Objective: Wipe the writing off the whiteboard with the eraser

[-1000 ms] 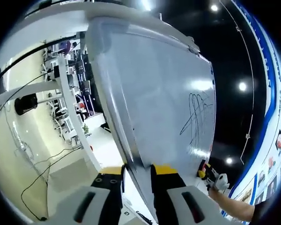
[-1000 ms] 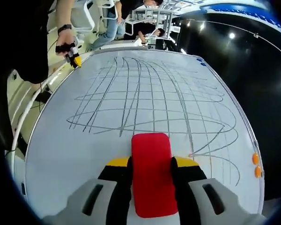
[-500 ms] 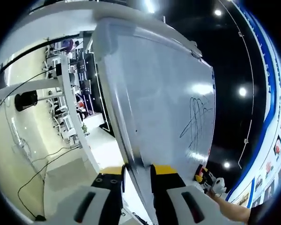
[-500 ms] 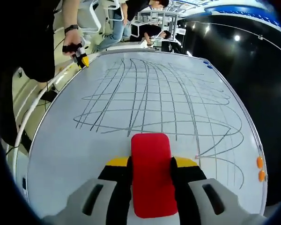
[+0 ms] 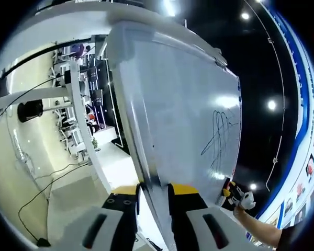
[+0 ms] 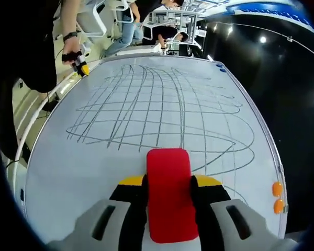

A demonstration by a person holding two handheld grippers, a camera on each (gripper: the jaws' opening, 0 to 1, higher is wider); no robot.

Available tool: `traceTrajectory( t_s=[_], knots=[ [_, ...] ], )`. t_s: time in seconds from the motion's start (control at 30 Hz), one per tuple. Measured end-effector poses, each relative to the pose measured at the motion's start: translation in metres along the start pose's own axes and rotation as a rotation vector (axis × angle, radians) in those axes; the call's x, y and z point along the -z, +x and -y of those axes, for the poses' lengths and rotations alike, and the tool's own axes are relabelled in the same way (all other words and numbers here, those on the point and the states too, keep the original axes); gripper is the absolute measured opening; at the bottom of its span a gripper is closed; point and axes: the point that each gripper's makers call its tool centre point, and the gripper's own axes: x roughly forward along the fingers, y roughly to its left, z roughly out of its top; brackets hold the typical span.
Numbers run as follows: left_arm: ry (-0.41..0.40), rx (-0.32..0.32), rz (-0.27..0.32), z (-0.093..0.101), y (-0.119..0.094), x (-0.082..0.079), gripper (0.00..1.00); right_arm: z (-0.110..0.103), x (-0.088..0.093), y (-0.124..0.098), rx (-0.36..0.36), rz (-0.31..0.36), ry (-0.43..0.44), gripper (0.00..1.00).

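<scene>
Now the right tool (image 6: 168,184) has the red eraser (image 6: 169,198) clamped between its jaws, face towards the whiteboard (image 6: 120,162), and compared with half a second ago the scribbled grid (image 6: 157,110) sits a little higher and further from the eraser's top edge, so the hand seems to have drifted down or back slightly rather than onto the lines. None of the writing looks wiped; the loops and crossing strokes are whole, and the eraser sits over bare board below them. I cannot tell whether it is touching the surface. The left tool (image 5: 153,189) is closed on the board's edge (image 5: 146,172), steadying it, much as it was a second ago; from there a few strokes (image 5: 220,133) show far across the board. My guess is the wiping proper has yet to start, and the next stroke must carry the eraser up into the grid.
</scene>
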Motion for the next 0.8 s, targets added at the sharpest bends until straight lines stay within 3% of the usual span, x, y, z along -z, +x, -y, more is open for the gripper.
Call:
traceTrajectory(
  t_s=[0.23, 0.7, 0.73, 0.8],
  knots=[
    [-0.002, 0.0, -0.003, 0.001, -0.001, 0.0, 0.24, 0.023, 0.006, 0.002, 0.029, -0.005, 0.004, 0.35],
    [-0.002, 0.002, -0.006, 0.002, -0.002, 0.001, 0.24, 0.052, 0.015, 0.003, 0.005, -0.015, -0.034, 0.35],
    [-0.005, 0.003, -0.006, 0.002, -0.002, 0.001, 0.24, 0.057, 0.015, 0.004, 0.009, -0.006, 0.019, 0.35],
    [0.002, 0.003, -0.009, 0.002, -0.001, 0.0, 0.24, 0.06, 0.016, 0.005, 0.005, -0.019, -0.019, 0.35]
  ],
)
